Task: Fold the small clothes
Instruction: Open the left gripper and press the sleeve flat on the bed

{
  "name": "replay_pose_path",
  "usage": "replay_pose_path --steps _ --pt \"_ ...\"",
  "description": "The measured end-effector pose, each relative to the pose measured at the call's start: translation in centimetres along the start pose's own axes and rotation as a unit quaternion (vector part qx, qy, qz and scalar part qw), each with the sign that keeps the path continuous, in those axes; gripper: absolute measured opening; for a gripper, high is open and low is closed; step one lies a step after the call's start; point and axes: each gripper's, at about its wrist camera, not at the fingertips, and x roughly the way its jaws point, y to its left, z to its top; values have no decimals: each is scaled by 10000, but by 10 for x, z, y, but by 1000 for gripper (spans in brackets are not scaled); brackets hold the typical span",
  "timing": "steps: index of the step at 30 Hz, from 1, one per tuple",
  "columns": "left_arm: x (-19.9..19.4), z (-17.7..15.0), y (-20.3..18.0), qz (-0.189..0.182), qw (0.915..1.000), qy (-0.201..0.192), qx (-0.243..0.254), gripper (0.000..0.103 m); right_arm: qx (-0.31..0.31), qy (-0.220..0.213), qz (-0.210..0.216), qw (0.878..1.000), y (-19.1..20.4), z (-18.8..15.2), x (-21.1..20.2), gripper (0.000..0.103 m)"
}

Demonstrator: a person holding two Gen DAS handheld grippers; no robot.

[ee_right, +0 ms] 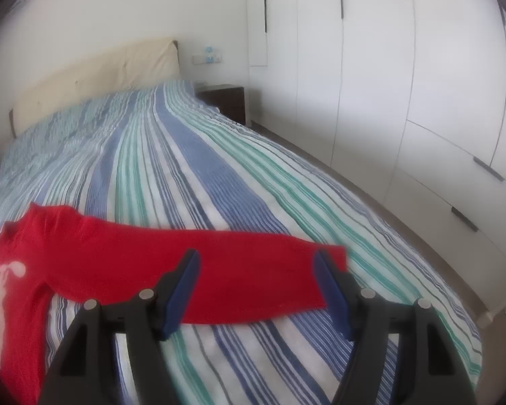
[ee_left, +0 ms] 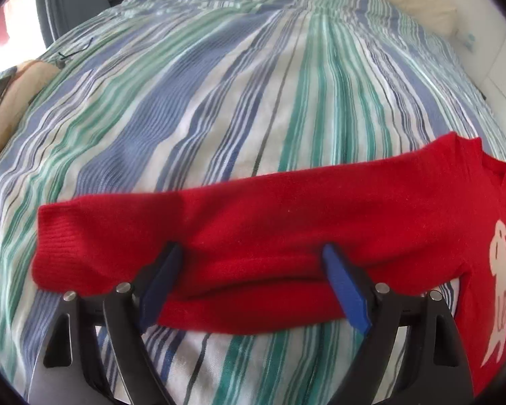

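A small red sweater with a white rabbit print lies flat on the striped bed. In the left wrist view its left sleeve [ee_left: 253, 216] stretches across the frame, with the rabbit print [ee_left: 502, 283] at the right edge. My left gripper [ee_left: 253, 253] is open, its blue pads either side of the sleeve's lower edge, just above it. In the right wrist view the other sleeve [ee_right: 219, 270] runs out to the right, cuff [ee_right: 330, 256] near the right pad. My right gripper [ee_right: 256, 260] is open, hovering over that sleeve.
The bed has a blue, green and white striped cover [ee_right: 192, 168]. A cream headboard [ee_right: 94, 71], a dark nightstand [ee_right: 226, 101] and white wardrobes [ee_right: 404, 84] stand to the right. A brown object [ee_left: 3, 101] lies at the bed's left edge.
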Motion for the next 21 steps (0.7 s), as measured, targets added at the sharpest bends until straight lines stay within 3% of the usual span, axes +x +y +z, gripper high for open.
replay_pose_path --steps 3,5,8,11,14,16,18,21 --pt "-44 -11 2 -244 9982 -546 44 86 106 -325 -9 9994 -6 6 -12 68" --pt "-76 -22 3 -322 9950 -947 79 92 145 -739 -69 9971 -9 12 -28 69" --pt "-108 -41 6 -541 9891 -1372 -32 98 125 -1361 -176 9905 -9 18 -55 84" --pt "-116 -63 5 -768 9867 -1430 -81 99 63 -1525 -6 9883 -4 19 -79 85" --pt "-108 -83 -2 -685 9856 -1543 -68 99 -91 -1423 369 9891 9 5 -98 89" --pt "-96 -89 -8 -494 9891 -1385 -54 99 -360 -1316 566 9890 21 -11 -105 91" --pt "-88 -92 -9 -562 9920 -1126 -96 99 -696 -1264 614 9876 35 -30 -106 92" --pt "-88 -98 -10 -574 9912 -1181 -149 99 -1057 -1083 644 9864 53 -42 -99 92"
